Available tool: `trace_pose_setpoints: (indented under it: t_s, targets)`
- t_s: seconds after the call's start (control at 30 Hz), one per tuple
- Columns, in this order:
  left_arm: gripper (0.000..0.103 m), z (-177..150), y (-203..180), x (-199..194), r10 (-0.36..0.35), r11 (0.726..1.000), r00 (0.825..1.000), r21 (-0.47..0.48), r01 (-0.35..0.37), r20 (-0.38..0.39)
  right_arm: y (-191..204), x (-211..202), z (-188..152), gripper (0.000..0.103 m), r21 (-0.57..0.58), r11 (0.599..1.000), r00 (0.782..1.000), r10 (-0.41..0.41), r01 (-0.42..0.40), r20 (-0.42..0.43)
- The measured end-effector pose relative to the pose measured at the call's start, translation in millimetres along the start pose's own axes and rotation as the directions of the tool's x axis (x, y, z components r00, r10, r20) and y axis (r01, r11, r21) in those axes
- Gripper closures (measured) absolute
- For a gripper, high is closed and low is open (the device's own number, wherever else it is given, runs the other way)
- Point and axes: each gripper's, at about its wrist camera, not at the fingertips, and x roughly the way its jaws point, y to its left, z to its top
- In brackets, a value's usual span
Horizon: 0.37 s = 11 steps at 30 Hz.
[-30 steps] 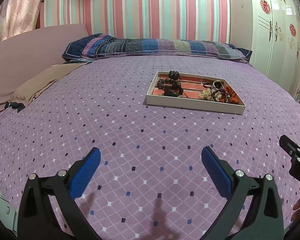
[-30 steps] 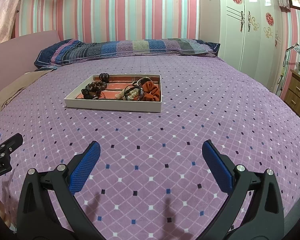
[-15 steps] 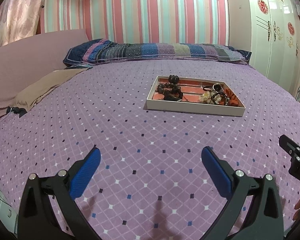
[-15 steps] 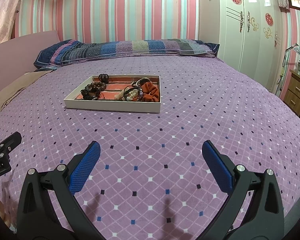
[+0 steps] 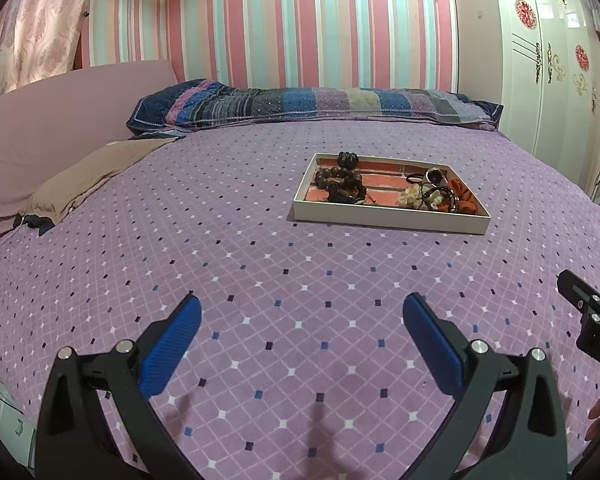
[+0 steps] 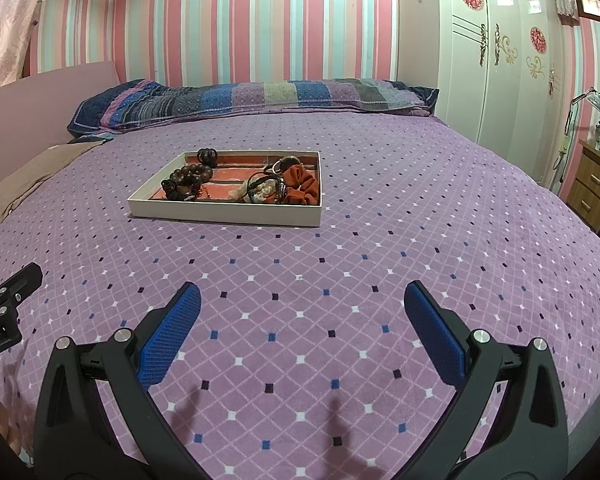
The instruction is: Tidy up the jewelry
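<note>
A shallow white tray (image 5: 388, 217) with a red floor lies on the purple bed; it also shows in the right wrist view (image 6: 224, 213). In it are a dark bead bracelet (image 5: 340, 178) (image 6: 190, 174), a black claw clip (image 5: 347, 158), black hair ties with white flowers (image 5: 424, 194) (image 6: 262, 188) and an orange scrunchie (image 5: 462, 196) (image 6: 300, 184). My left gripper (image 5: 302, 320) is open and empty, low over the bedspread, well short of the tray. My right gripper (image 6: 302, 308) is open and empty, likewise short of the tray.
The purple diamond-pattern bedspread (image 5: 240, 248) fills both views. A striped pillow (image 5: 320, 106) lies along the head wall. A beige cloth (image 5: 88, 168) lies at the left. A white wardrobe (image 6: 500, 60) and a wooden nightstand (image 6: 592, 188) stand at the right.
The left view has tilted up a little, so the tray sits lower in frame. The right view is nearly unchanged. Both grippers stayed open.
</note>
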Motion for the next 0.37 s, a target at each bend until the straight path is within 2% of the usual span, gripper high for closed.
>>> trace_pose_setpoints:
  t_s: [0.37]
  targets:
    - [0.005,0.4,0.3,0.9,-0.003,1.000,1.000,0.001,0.003,-0.005,-0.4,0.0,0.2,0.004,0.000,1.000,1.000,-0.001,0.001,0.001]
